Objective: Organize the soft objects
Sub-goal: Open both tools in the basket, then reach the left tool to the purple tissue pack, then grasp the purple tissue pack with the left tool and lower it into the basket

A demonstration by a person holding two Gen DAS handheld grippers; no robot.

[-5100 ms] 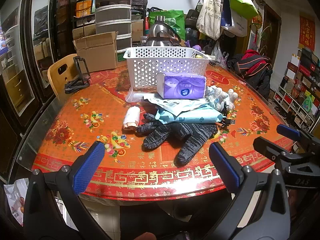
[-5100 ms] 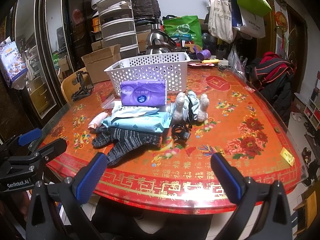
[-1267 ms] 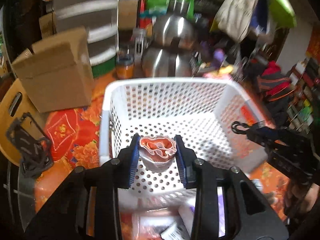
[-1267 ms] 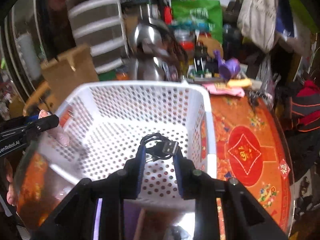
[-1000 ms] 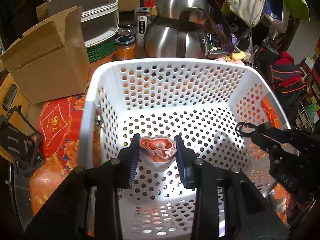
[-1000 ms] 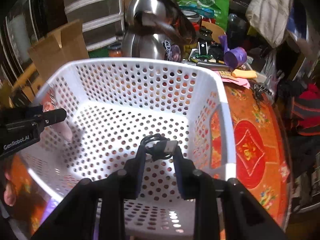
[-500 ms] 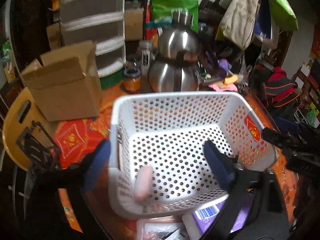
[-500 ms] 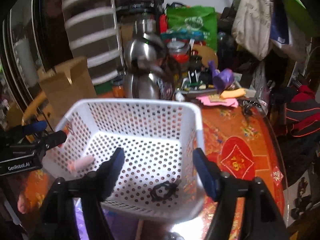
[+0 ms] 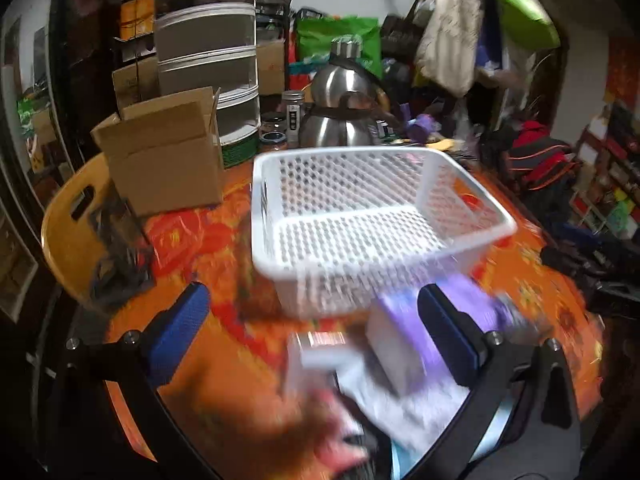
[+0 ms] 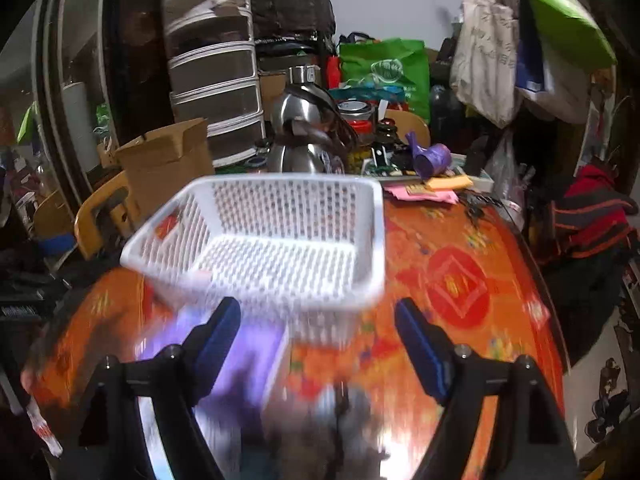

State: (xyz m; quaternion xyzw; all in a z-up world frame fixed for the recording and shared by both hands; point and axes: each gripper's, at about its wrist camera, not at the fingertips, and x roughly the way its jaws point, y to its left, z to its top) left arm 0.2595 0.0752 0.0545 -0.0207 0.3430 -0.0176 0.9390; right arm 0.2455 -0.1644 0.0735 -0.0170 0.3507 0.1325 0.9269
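White basket (image 9: 352, 216) sits beyond both empty tools: left (image 9: 316, 332) spread, right (image 10: 318, 340) opening.

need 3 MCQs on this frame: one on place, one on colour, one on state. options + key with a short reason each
1. Where does the white perforated plastic basket stand relative to the brown cardboard box in the right wrist view?
A. Left of it
B. Right of it and nearer the camera
C. Inside it

2. What colour are the pads on the left gripper fingers?
A. Blue
B. Red
C. White

3. What is between the right gripper jaws?
A. A black cable, pinched
B. A purple tissue pack, pinched
C. Nothing; the jaws stand apart and are opening

Key:
1. B, the box sits behind the basket's left corner.
2. A, both pads show blue on black arms.
3. C, the pads are wide apart with only the blurred orange patterned table beyond them.
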